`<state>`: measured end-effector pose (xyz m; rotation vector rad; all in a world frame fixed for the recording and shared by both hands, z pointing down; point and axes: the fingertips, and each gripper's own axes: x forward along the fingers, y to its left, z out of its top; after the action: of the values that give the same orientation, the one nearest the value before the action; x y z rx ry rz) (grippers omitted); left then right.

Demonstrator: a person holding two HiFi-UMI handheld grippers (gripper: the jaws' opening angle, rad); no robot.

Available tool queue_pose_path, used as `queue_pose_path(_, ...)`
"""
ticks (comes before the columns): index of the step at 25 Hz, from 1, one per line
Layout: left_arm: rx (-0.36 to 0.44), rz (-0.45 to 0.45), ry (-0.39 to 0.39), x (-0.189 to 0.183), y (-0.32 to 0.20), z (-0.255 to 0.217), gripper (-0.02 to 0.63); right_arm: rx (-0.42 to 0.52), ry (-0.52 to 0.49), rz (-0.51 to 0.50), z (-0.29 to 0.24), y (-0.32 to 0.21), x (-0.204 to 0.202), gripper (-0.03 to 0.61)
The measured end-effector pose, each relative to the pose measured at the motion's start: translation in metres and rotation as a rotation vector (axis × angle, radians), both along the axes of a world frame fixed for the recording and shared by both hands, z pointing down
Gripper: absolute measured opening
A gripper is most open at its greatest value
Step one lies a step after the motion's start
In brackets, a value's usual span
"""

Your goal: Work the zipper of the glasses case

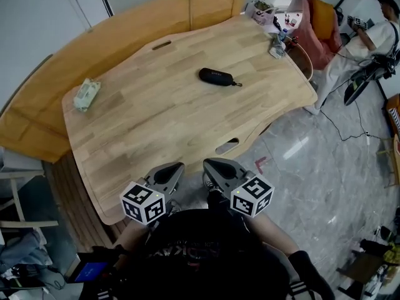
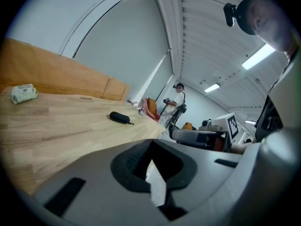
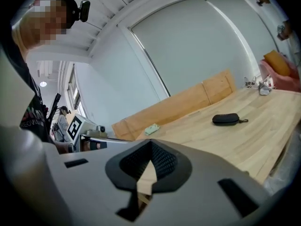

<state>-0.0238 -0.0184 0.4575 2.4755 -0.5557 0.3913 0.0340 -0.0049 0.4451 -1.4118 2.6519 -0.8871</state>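
Note:
A black zipped glasses case (image 1: 215, 76) lies on the far middle of the wooden table (image 1: 162, 124), its pull cord pointing right. It also shows small and distant in the left gripper view as the case (image 2: 119, 117) and in the right gripper view as the case (image 3: 225, 119). My left gripper (image 1: 177, 165) and right gripper (image 1: 207, 163) hover side by side at the table's near edge, well short of the case. Both are shut with nothing between the jaws. Each gripper's own view shows its gripper (image 2: 151, 142) (image 3: 151, 144) with jaws meeting.
A pale green wipes pack (image 1: 86, 94) sits at the table's left end. Small clutter (image 1: 275, 19) crowds the far right corner. A wooden bench back (image 1: 144, 24) runs behind the table. A person (image 1: 375, 39) stands at the far right, with cables on the floor.

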Motion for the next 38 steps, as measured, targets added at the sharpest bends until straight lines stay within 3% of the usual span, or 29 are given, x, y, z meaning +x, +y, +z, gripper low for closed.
queue_pose_path(17,-0.064,-0.080,-0.029,0.047,-0.038,0.023,0.011,-0.043,0.024,-0.029,0.029,-0.067,0.073,0.014)
queue_pose_path(28,-0.063,-0.180,-0.057,0.062,-0.057,0.029,0.011,-0.021,0.120,-0.027,0.049,-0.134,0.133,0.015)
queue_pose_path(38,-0.078,-0.295,-0.085,0.057,-0.060,0.032,0.011,-0.035,0.216,-0.087,0.089,-0.201,0.167,0.017)
